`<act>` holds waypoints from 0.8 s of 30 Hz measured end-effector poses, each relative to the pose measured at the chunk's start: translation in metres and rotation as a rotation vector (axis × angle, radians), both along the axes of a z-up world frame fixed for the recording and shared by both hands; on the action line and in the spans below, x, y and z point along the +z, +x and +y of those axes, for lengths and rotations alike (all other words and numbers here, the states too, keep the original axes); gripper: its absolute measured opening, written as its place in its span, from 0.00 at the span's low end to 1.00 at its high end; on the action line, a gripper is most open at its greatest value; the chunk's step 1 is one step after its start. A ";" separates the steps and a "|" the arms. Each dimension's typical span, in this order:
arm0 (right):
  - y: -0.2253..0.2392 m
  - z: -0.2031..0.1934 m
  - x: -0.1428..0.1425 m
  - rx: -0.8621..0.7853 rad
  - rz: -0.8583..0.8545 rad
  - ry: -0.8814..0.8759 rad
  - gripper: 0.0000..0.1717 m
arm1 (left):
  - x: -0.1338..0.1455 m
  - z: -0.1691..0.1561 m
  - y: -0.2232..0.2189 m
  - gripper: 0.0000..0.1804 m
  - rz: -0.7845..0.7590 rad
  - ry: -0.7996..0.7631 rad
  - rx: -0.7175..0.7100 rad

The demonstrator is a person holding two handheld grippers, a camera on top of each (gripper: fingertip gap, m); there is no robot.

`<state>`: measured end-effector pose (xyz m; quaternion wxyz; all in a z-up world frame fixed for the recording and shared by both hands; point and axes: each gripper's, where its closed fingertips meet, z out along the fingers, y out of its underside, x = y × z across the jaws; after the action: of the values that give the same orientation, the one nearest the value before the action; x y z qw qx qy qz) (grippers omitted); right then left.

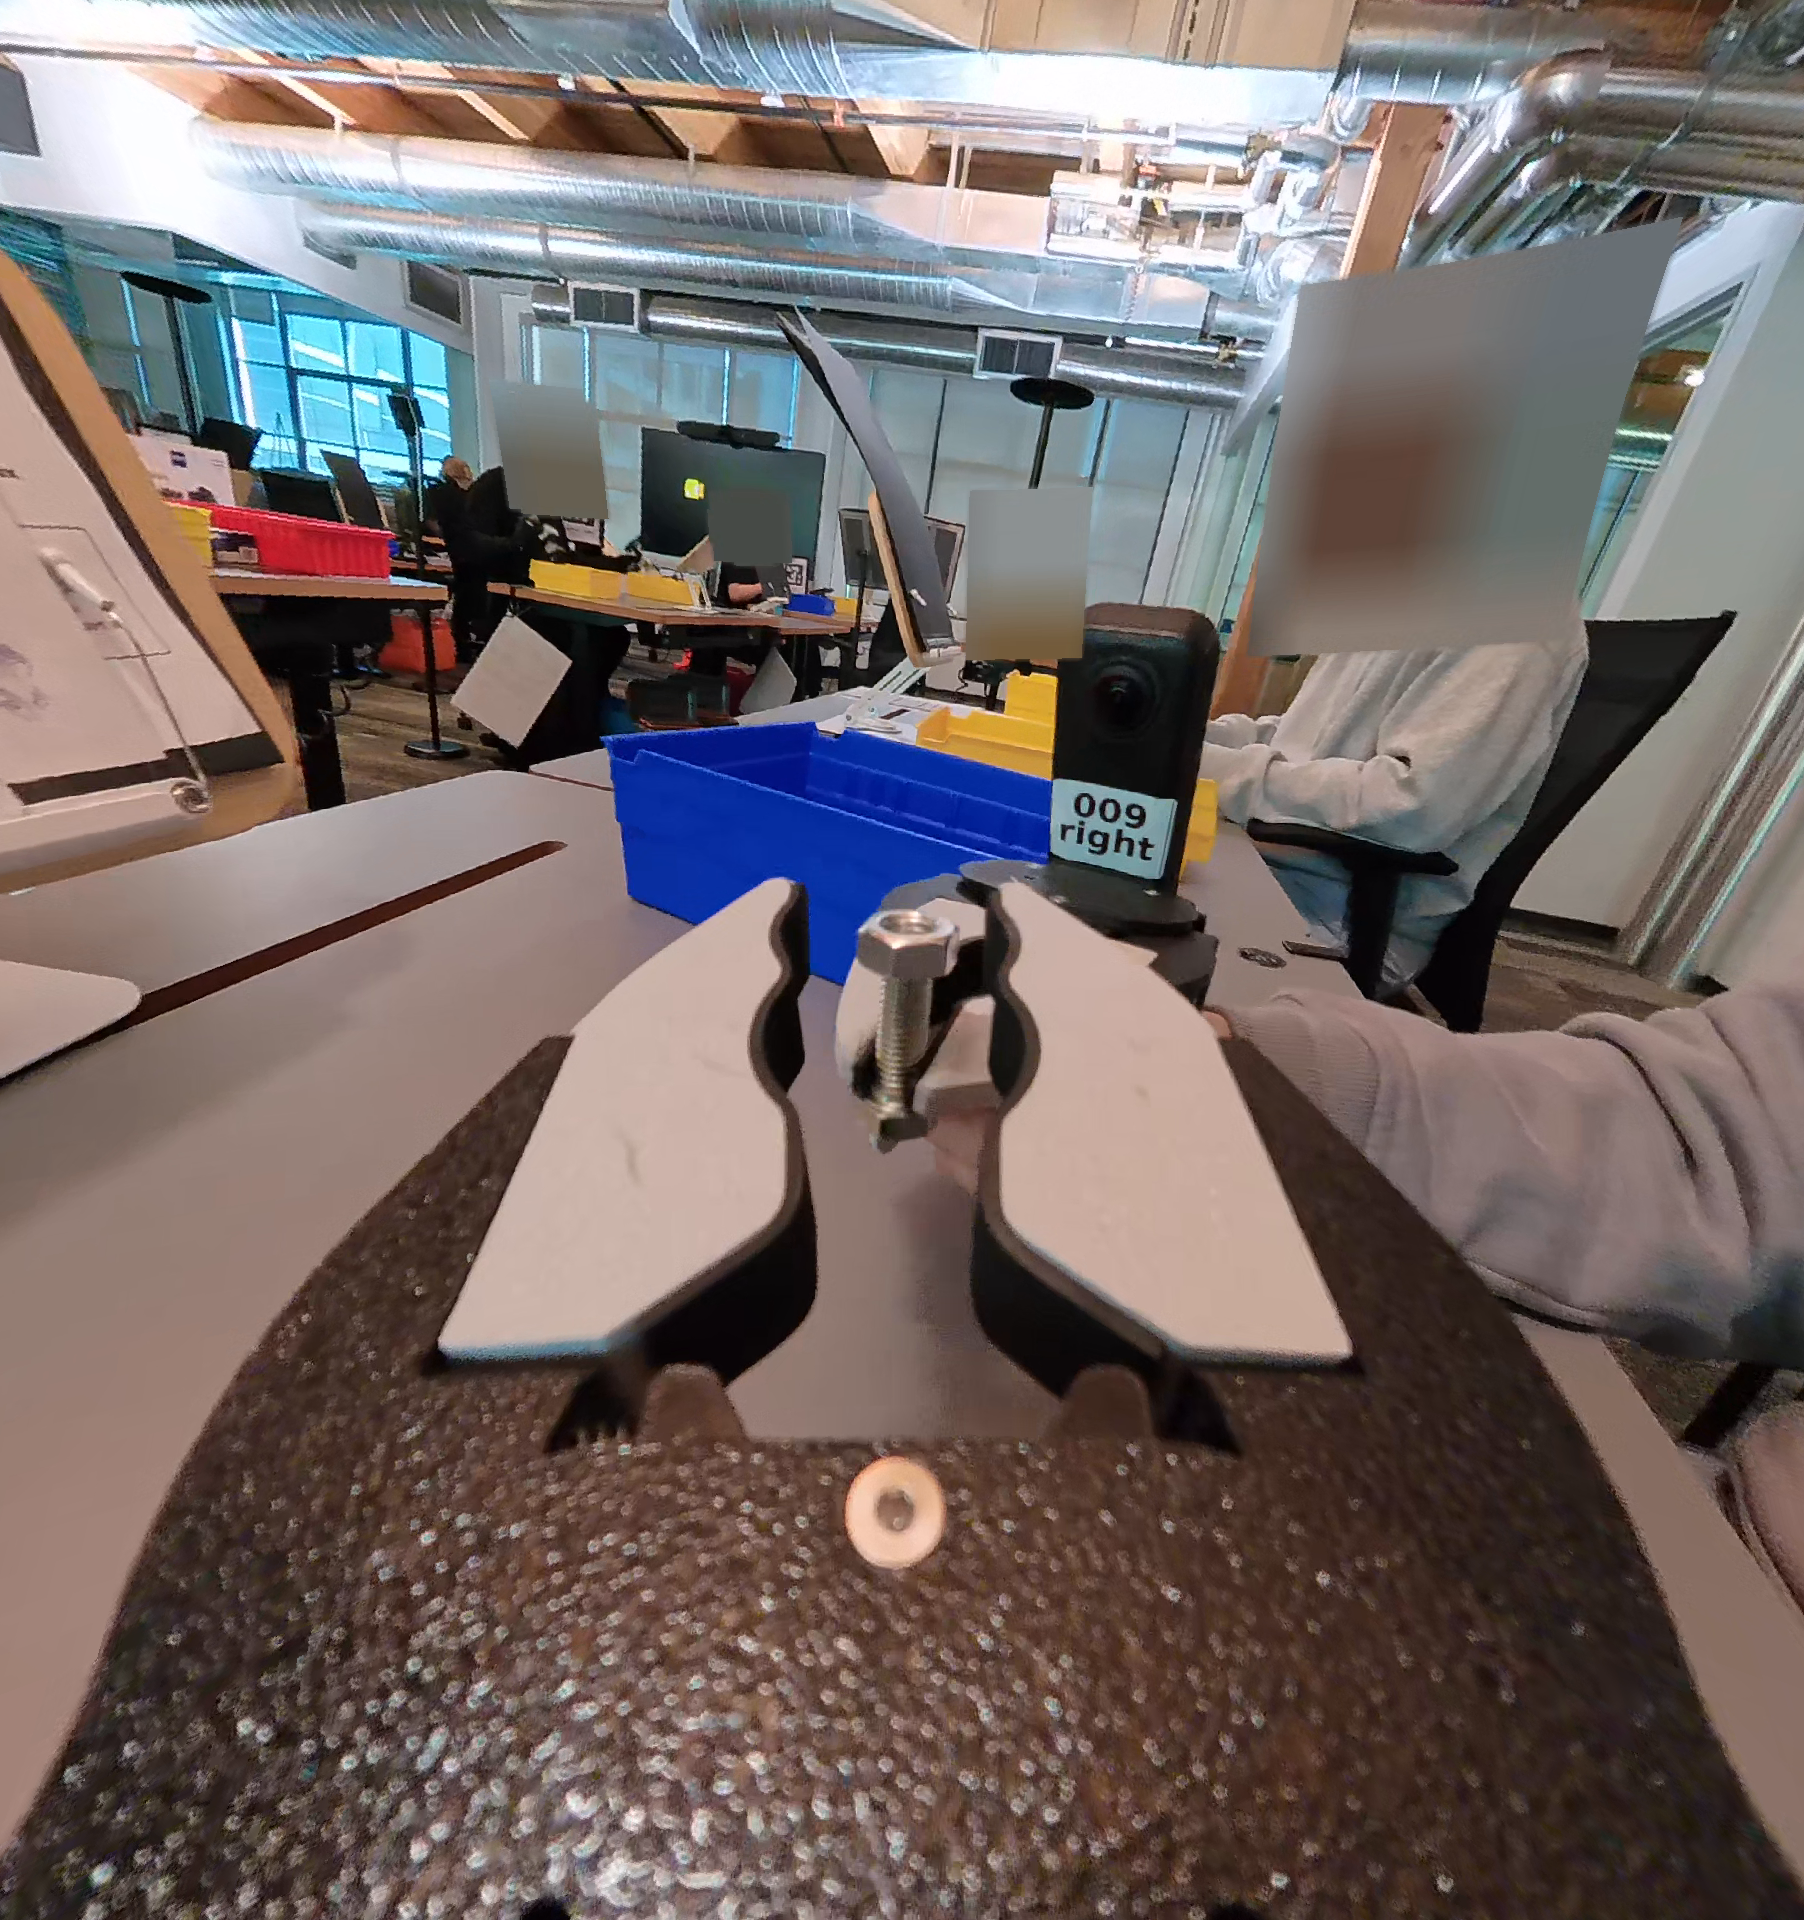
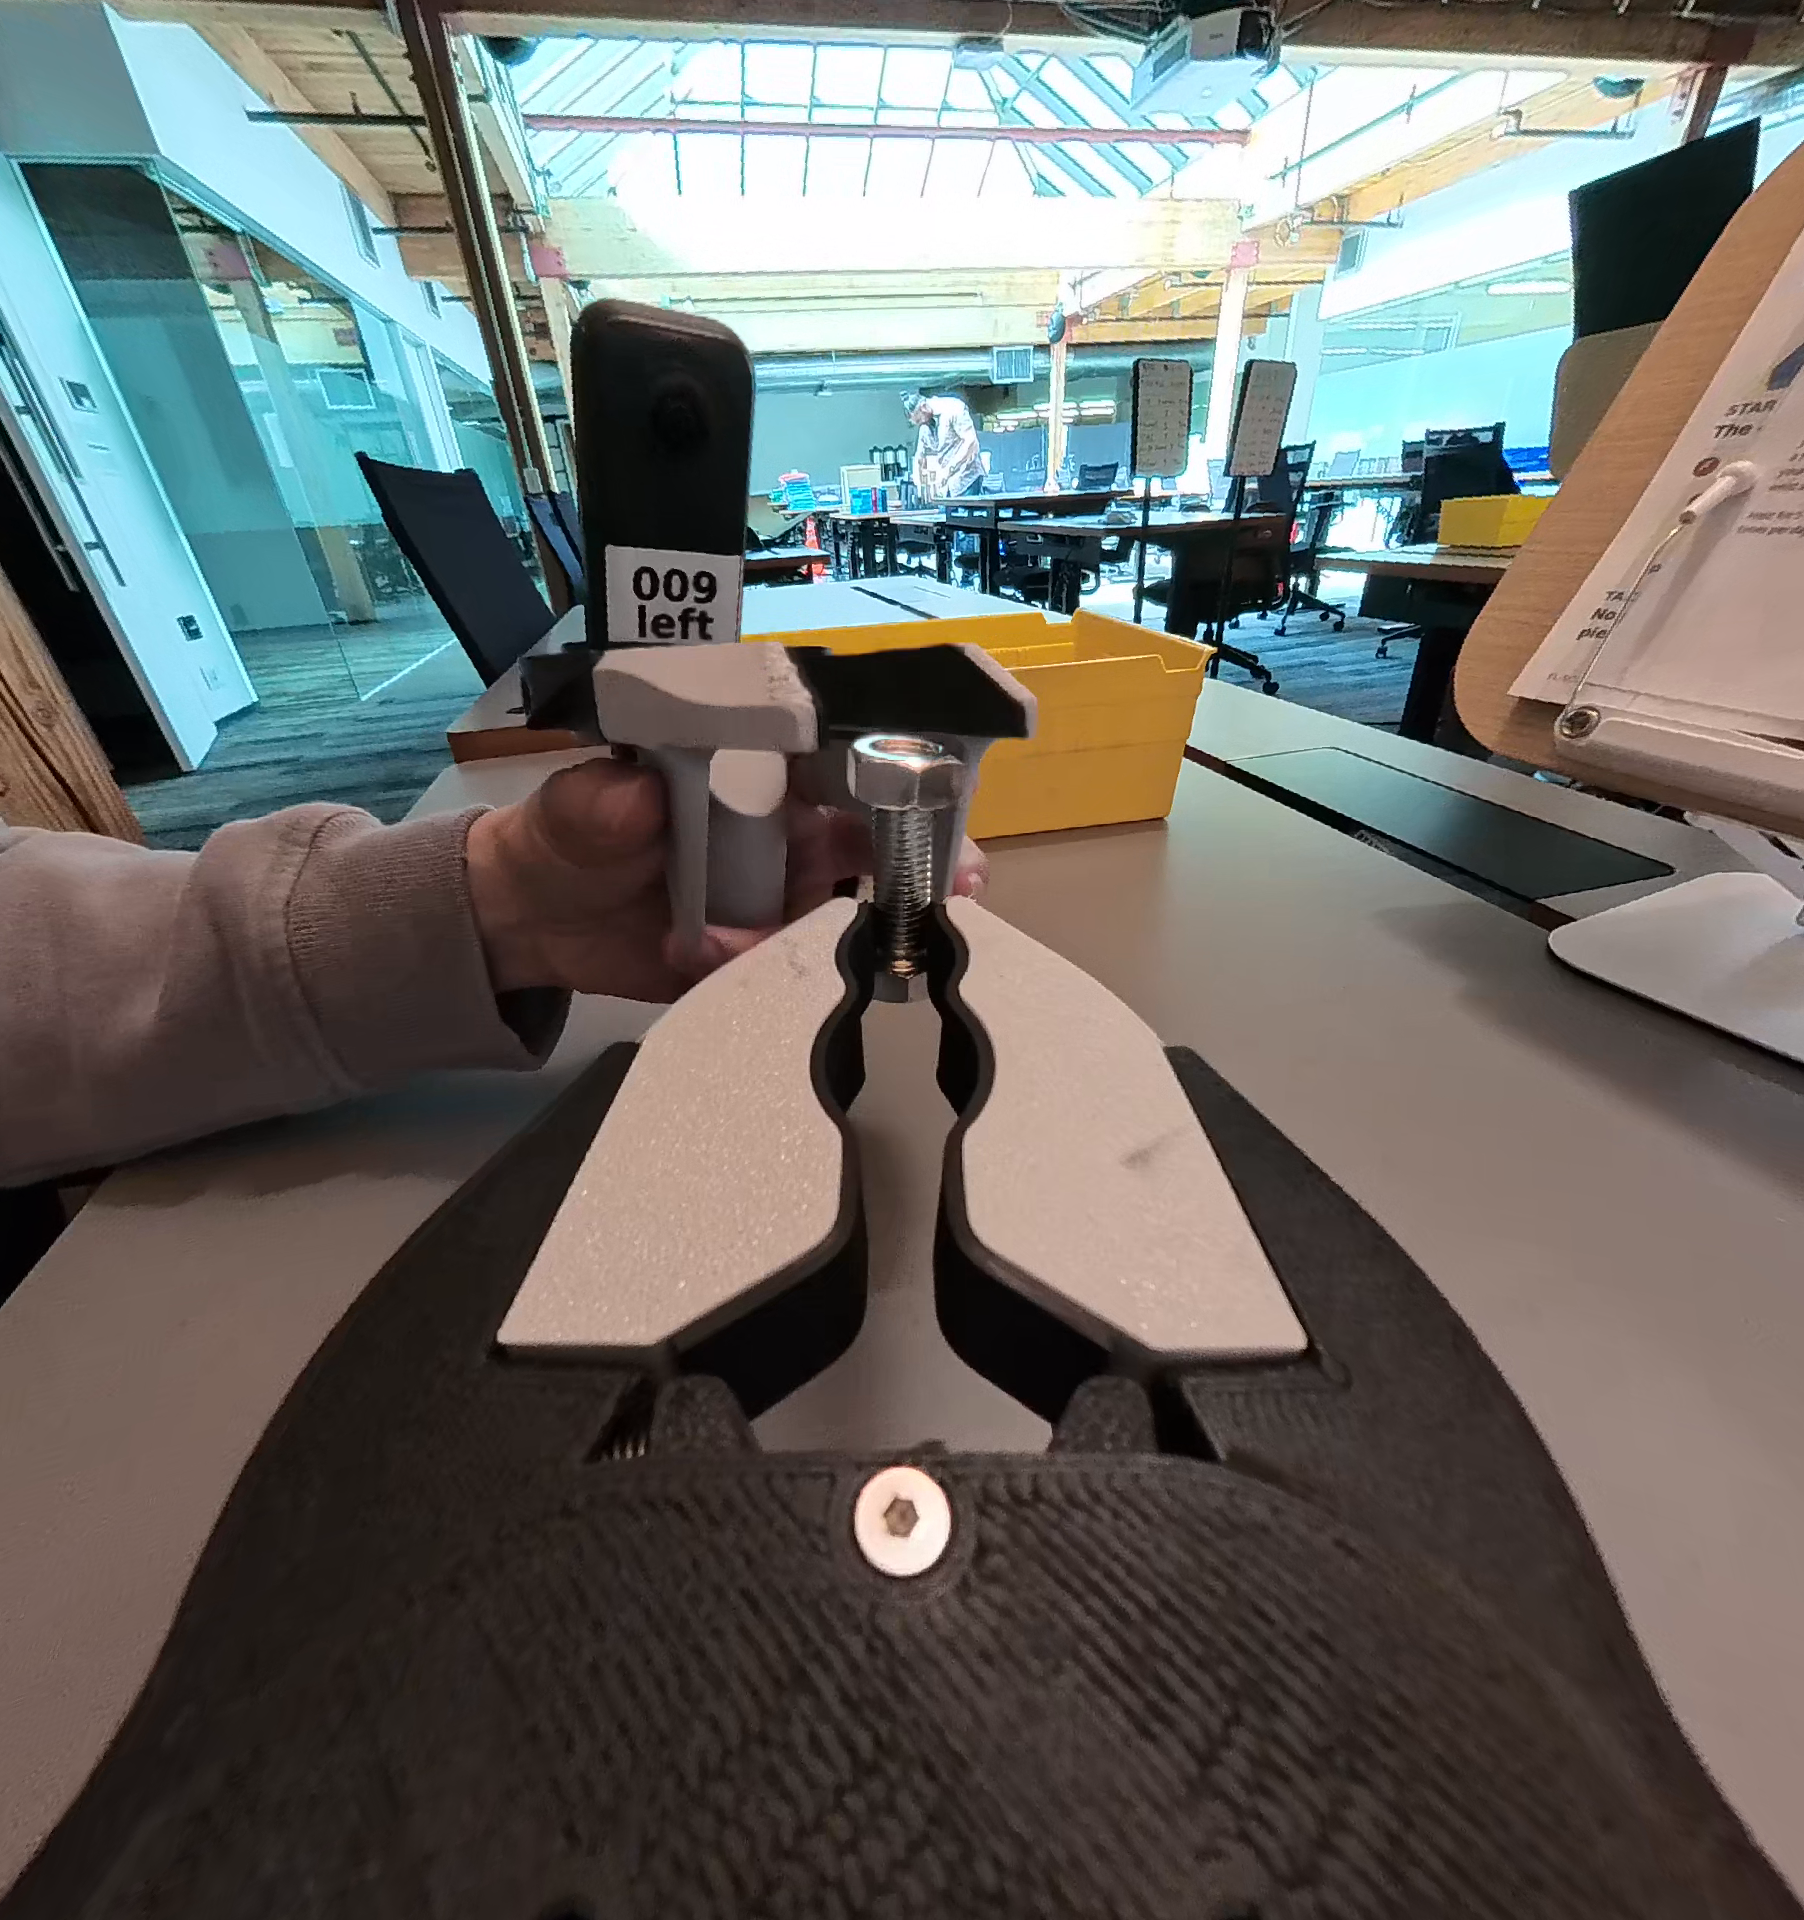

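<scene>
A steel bolt (image 2: 903, 862) is held upright above the grey bench (image 2: 1293, 1039), clenched in the right claw (image 2: 900, 920). Its two pads are seen pressed against the lower threads just above the bolt's head, which sits in the hollow between the fingers. A hex nut (image 2: 903, 764) is seated at the very top of the thread, with most of the shank left bare beneath it. The left claw (image 1: 896, 914) is brought in at the height of the nut and stands released. In the left wrist view the nut is seen between its two grey fingers (image 1: 690, 1091), nearer the right-hand one, with a clear gap on the other side, so nothing is gripped by it. Whether the nearer finger touches the nut cannot be told. The left claw's handle is wrapped by a hand (image 2: 586, 883) in a grey sleeve, just behind the bolt. A blue bin (image 1: 773, 831) is set on the bench beyond the left claw. A yellow bin (image 2: 1085, 727) lies beyond the right one, well apart from the bolt.
</scene>
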<state>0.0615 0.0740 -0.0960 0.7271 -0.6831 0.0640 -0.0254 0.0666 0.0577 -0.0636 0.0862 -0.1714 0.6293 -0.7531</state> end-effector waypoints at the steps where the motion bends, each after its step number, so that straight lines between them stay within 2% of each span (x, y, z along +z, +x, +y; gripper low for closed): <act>1: 0.000 0.000 0.000 -0.001 -0.002 -0.001 0.05 | -0.002 -0.002 0.001 0.17 0.002 0.008 -0.001; 5: 0.002 -0.002 0.001 -0.010 -0.003 0.006 0.05 | -0.005 -0.001 0.005 0.17 0.009 0.020 0.021; 13: 0.003 -0.003 0.003 -0.016 -0.005 0.011 0.05 | -0.003 0.022 0.011 0.17 0.020 0.001 0.068; 19: 0.001 0.000 0.001 -0.006 -0.004 0.003 0.05 | -0.002 -0.005 0.001 0.19 -0.009 0.045 0.015; 24: 0.004 -0.003 0.003 -0.019 0.000 0.009 0.05 | -0.005 0.001 0.009 0.20 0.025 0.002 0.052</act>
<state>0.0651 0.0710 -0.0934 0.7299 -0.6792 0.0705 -0.0320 0.0758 0.0588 -0.0689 0.0983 -0.1970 0.6263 -0.7478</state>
